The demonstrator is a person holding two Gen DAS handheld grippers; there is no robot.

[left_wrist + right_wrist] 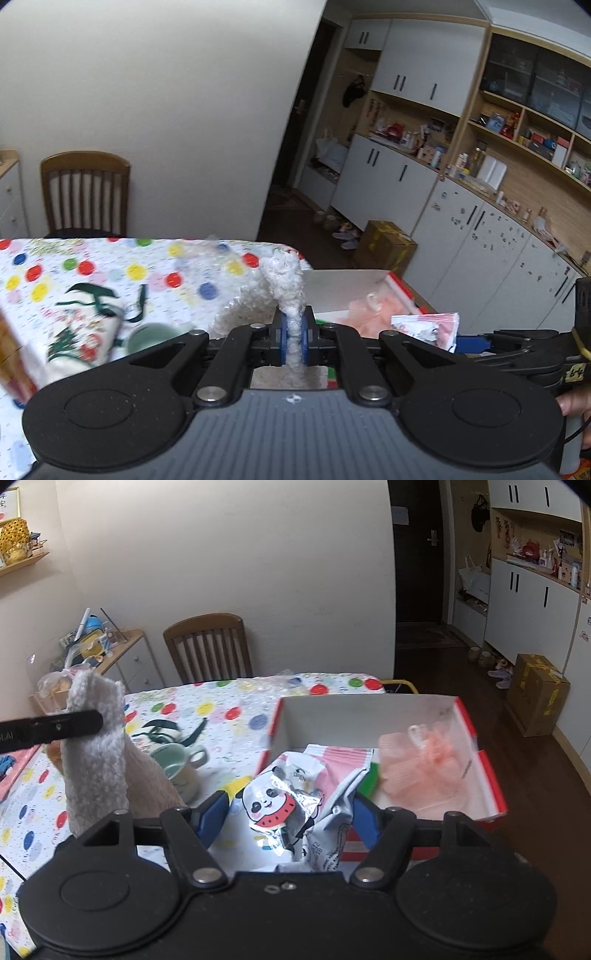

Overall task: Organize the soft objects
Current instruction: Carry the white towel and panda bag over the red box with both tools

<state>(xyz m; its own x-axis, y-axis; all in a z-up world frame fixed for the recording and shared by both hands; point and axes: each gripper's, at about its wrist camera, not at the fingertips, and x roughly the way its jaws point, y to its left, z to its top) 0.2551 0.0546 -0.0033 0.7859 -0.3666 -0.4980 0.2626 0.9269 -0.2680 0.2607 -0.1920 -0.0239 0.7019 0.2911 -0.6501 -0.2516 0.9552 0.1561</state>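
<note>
My left gripper (293, 334) is shut on a white fluffy towel (284, 277), which sticks up between the blue pads and hangs down below them. The right wrist view shows the same towel (96, 753) lifted over the table's left side, pinched by the left gripper (99, 720). My right gripper (290, 814) is shut on a crumpled foil packet with a panda print (280, 797), held just before the near left corner of a red-sided box (369, 700). A pink item in clear wrap (424, 760) lies inside the box. In the left wrist view the packet (424, 326) sits at the right gripper's tip.
A dotted tablecloth (221, 709) covers the table. On it stand a green mug (173, 764) and a Christmas-print cloth (85, 325). A wooden chair (208, 646) stands behind the table. A cardboard box (535, 694) is on the floor by white cabinets (391, 177).
</note>
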